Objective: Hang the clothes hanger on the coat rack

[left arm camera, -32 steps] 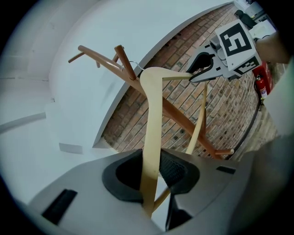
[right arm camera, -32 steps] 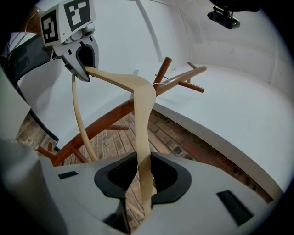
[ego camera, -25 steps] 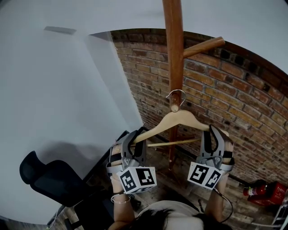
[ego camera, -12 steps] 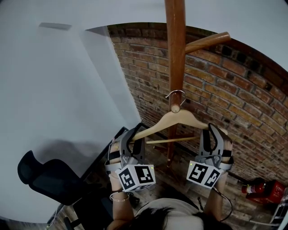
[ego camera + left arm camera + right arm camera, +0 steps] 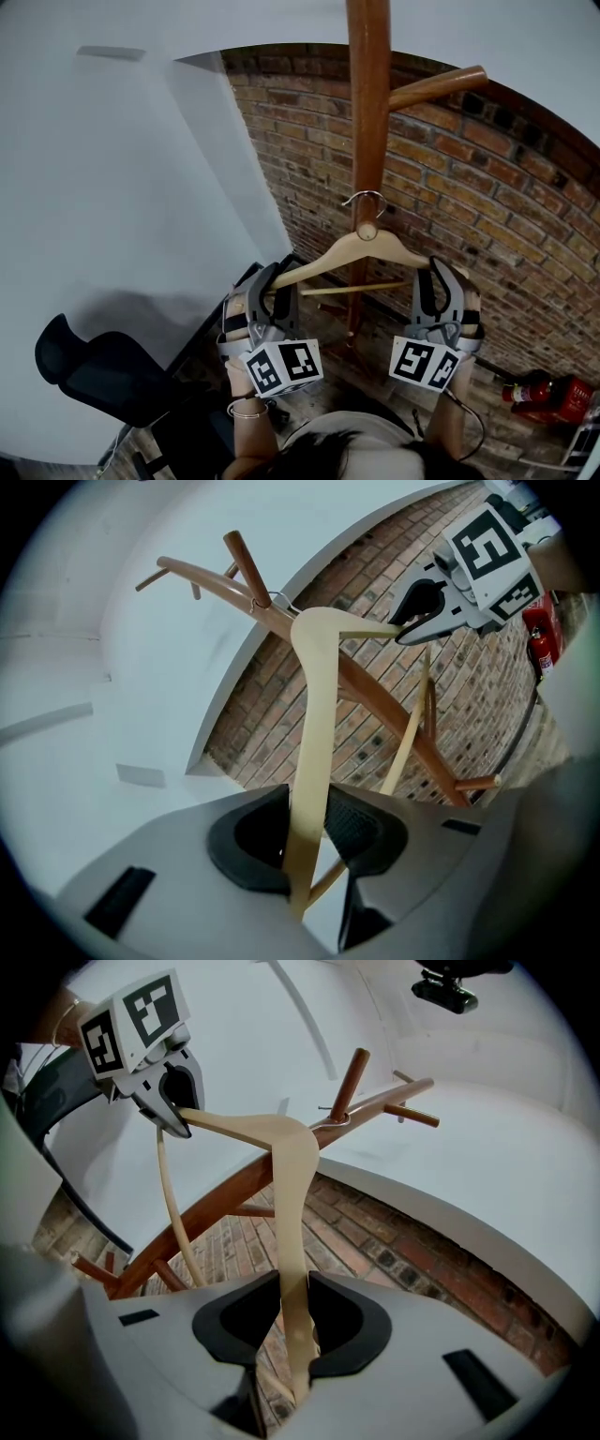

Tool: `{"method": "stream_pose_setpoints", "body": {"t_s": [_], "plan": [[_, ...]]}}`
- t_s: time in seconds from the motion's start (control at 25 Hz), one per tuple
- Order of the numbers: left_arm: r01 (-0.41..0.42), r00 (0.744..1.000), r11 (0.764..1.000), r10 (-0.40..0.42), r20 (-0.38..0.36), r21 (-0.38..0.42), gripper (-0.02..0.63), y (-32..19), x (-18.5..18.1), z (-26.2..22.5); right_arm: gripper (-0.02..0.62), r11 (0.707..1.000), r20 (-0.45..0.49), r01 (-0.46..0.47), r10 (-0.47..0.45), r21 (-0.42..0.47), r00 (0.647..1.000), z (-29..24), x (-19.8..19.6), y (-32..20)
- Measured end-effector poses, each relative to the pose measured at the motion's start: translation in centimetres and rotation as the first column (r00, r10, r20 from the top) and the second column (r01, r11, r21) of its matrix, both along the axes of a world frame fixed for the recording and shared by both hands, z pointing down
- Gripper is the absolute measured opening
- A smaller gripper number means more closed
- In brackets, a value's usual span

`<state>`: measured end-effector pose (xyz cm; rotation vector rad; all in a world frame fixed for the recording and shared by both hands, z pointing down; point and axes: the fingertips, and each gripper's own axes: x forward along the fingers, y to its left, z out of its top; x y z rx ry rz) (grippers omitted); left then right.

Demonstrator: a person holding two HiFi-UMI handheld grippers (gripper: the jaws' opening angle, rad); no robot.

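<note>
A pale wooden clothes hanger (image 5: 356, 251) hangs level between my two grippers in front of the brown coat rack pole (image 5: 367, 112). Its metal hook (image 5: 366, 199) loops over a short peg (image 5: 367, 230) that points at the camera. My left gripper (image 5: 272, 291) is shut on the hanger's left arm (image 5: 314, 714), with the pads pressed on both sides. My right gripper (image 5: 442, 289) is shut on the right arm (image 5: 291, 1176). In the right gripper view the hook (image 5: 330, 1115) sits at the base of the peg (image 5: 349, 1082). Whether the hook bears on the peg I cannot tell.
A brick wall (image 5: 487, 187) stands behind the rack, and a white wall (image 5: 141, 187) is at the left. Another peg (image 5: 436, 86) slants up to the right. A black office chair (image 5: 103, 375) is at the lower left, and a red fire extinguisher (image 5: 548, 394) at the lower right.
</note>
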<state>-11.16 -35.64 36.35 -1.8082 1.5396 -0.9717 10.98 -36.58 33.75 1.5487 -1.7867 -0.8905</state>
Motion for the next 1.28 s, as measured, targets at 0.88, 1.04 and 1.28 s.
{"method": "stream_pose_setpoints", "body": {"t_s": [0.88,1.04,1.28], "plan": [[-0.006,0.995,0.996,0.014,-0.094,0.083,0.127,1.1,0.7,-2.1,0.114,0.999,0.014,0.052,-0.052,-0.001,0.999,0.1,-1.6,1.3],[-0.009,0.995,0.996,0.017,-0.098,0.088,0.127,1.8,0.6,-2.3,0.114,0.999,0.012,0.051,-0.051,-0.004,0.999,0.1,-1.7,2.0],[-0.018,0.994,0.996,0.027,-0.102,0.088,0.127,2.9,0.6,-2.3,0.114,0.999,0.010,0.048,-0.048,-0.010,0.999,0.4,-1.9,3.1]]}}
